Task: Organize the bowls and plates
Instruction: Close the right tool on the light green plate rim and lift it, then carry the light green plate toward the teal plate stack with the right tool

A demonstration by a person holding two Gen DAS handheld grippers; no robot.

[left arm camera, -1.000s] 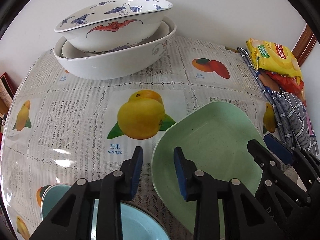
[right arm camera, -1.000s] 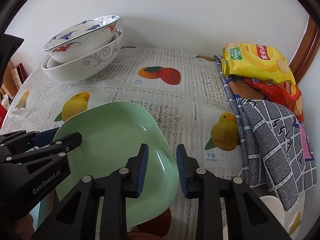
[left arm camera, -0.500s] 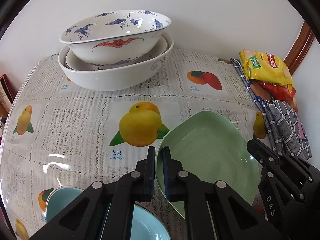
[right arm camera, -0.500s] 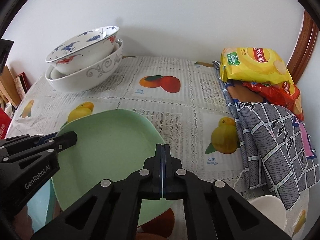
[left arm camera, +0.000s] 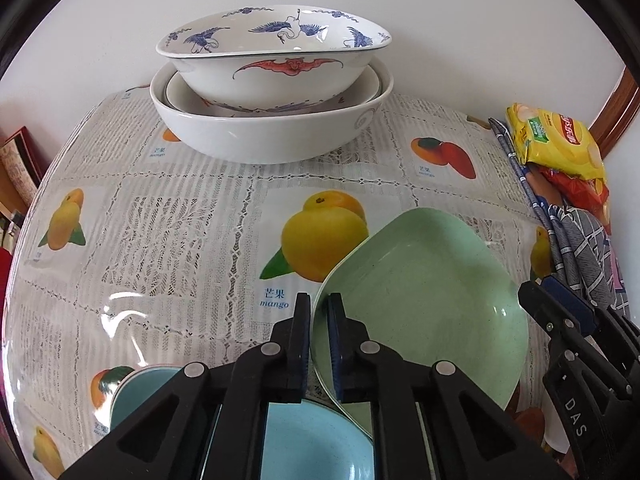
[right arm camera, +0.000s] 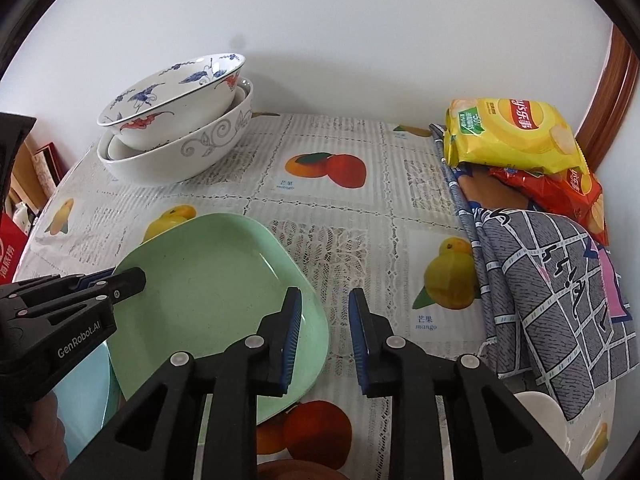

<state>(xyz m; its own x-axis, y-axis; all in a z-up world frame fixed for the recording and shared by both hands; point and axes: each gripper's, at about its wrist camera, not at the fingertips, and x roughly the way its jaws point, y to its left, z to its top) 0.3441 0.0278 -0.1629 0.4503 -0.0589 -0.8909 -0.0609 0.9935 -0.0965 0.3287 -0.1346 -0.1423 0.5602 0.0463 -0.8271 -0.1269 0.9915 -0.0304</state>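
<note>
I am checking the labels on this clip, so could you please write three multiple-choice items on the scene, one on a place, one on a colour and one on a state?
1. Where do the stacked white bowls stand?
A. at the far left by the wall
B. on the chip bags
C. on the green plate

2. What colour is the plate under the green plate?
A. red
B. light blue
C. black

3. How is the right gripper?
A. shut on the cloth
B. shut on a bowl
C. open

Answers: 1 A, the bowls sit at the table's far left corner. 2 B, the light blue plate shows beneath. 3 C, a clear gap separates its fingers, while the left gripper pinches the green plate's rim.
</note>
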